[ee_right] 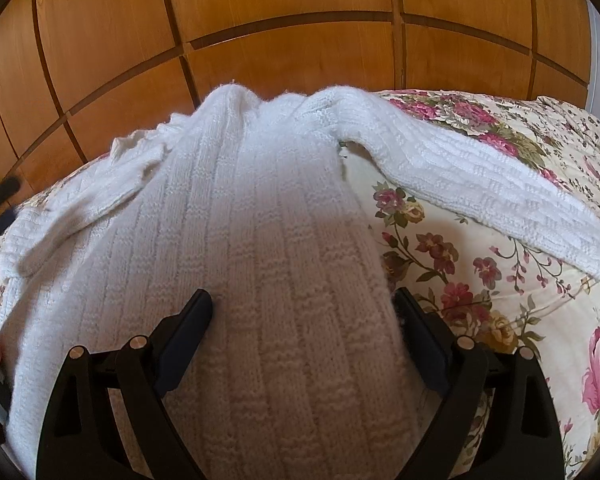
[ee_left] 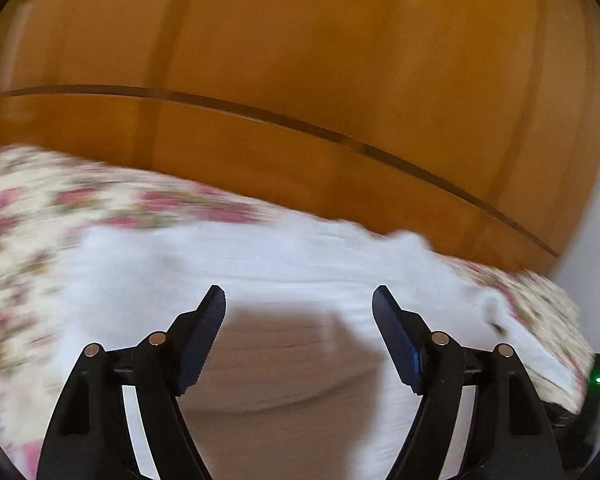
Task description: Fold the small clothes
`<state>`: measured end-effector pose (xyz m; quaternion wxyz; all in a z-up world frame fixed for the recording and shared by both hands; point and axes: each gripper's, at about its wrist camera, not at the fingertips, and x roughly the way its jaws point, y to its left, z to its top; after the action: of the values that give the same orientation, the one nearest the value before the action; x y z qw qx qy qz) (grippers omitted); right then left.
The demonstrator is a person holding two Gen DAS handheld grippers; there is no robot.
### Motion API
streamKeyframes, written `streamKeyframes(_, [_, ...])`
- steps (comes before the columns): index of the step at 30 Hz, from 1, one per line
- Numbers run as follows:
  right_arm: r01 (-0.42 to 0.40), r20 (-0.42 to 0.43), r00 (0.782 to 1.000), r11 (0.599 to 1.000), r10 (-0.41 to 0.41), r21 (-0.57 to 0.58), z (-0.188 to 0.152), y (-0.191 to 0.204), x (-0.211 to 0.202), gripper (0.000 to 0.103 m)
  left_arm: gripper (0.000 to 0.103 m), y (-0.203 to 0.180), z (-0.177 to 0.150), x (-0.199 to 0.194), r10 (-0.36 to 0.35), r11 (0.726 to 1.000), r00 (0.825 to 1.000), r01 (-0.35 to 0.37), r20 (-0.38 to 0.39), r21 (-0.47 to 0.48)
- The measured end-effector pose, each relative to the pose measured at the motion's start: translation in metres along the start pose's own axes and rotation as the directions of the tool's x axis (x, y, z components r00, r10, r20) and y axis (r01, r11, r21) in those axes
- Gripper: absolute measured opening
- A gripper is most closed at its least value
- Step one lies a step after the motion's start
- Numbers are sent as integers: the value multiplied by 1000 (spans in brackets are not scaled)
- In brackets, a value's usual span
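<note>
White sweater (ee_right: 260, 240) sharp under right tool (ee_right: 304, 300), left view blurred

Left hand-held gripper (ee_left: 299, 300) gapes above blurred white knit garment (ee_left: 260, 256).

The white sweater (ee_right: 268, 240) is knitted cloth, soft and a little fuzzy, with raised vertical ribs and a bumpy texture between them; its finish is matt. The bed cover (ee_right: 480, 280) under it is smooth woven cloth, cream with printed pink and red flowers, also matt. The wardrobe (ee_right: 300, 40) behind is orange-brown wood, smooth and slightly glossy, with thin dark grooves between the panels. The right gripper (ee_right: 304, 300) is black matt plastic, with small shiny metal pins at its joints. The left gripper (ee_left: 299, 300) looks the same, and its fingers (ee_left: 204, 340) have a fine ribbed inner face.
</note>
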<state>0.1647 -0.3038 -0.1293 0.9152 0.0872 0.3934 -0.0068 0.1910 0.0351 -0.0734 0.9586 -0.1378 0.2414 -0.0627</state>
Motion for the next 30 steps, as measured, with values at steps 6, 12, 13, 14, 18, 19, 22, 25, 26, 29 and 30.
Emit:
streamKeyframes(6, [21, 78, 997, 1000, -19, -22, 2, 8, -20, 87, 74, 80, -29, -38, 128, 960, 992, -121, 13, -254])
streamKeyframes(12, [-285, 62, 956, 958, 286, -24, 33, 56, -33, 70, 74, 107, -36, -23, 123, 917, 989, -145, -84, -370])
streamKeyframes(13, [-381, 15, 924, 925, 381, -8, 40, 71, -24, 68, 74, 108, -36, -19, 113, 918, 989, -142, -98, -372])
streamKeyframes(14, [-420, -20, 907, 907, 420, 10, 44, 80, -16, 66, 74, 108, -36, -16, 105, 918, 988, -139, -111, -372])
streamKeyframes(18, [-462, -125, 863, 865, 489, 197, 57, 96, 40, 51, 77, 109, -36, -7, 82, 916, 986, -133, -146, -379])
streamKeyframes(19, [-459, -123, 860, 855, 496, 240, 60, 96, 52, 51, 78, 109, -37, -7, 78, 917, 986, -128, -145, -379])
streamKeyframes(22, [-419, -83, 878, 843, 471, 338, 75, 89, 82, 32, 83, 107, -38, -6, 73, 922, 987, -120, -140, -367])
streamKeyframes(25, [-419, -95, 882, 860, 461, 292, 90, 97, 90, 6, 87, 104, -38, -4, 72, 929, 988, -117, -138, -351])
streamKeyframes(26, [-410, -81, 895, 881, 438, 237, 98, 101, 86, 6, 88, 104, -39, -4, 72, 929, 989, -114, -132, -352])
streamKeyframes(29, [-363, 29, 932, 924, 362, 116, 111, 102, 63, 6, 89, 107, -39, -5, 61, 927, 992, -99, -115, -363])
streamKeyframes(30, [-338, 60, 941, 935, 333, 106, 113, 97, 58, 6, 90, 106, -39, -5, 61, 927, 992, -99, -114, -363])
